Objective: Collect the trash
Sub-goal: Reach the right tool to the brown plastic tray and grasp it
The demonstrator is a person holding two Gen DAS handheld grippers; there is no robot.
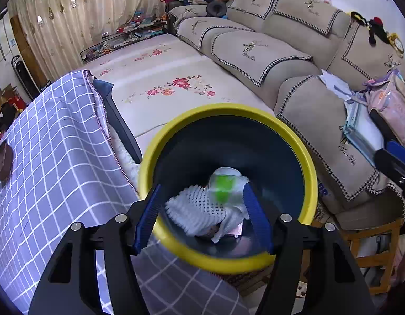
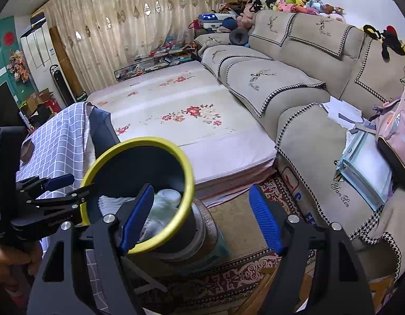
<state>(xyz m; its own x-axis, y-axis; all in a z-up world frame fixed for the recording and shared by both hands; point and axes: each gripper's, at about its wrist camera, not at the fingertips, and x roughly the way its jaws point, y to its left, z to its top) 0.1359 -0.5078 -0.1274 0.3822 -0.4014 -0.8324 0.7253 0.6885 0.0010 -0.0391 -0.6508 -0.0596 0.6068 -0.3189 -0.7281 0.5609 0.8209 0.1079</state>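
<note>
A dark bin with a yellow rim fills the left wrist view. Inside it lie a white foam net, crumpled tissue and a blurred clear wrapper with something green in it. My left gripper hangs open over the bin mouth, its blue pads clear of the wrapper between and below them. In the right wrist view the bin sits lower left, with the left gripper at its left rim. My right gripper is open and holds nothing, to the right of the bin over the rug.
A table under a purple checked cloth stands left of the bin. A floral mattress lies behind it, and a beige sofa with papers and a pink backpack is to the right. The bin rests on a round stand on a patterned rug.
</note>
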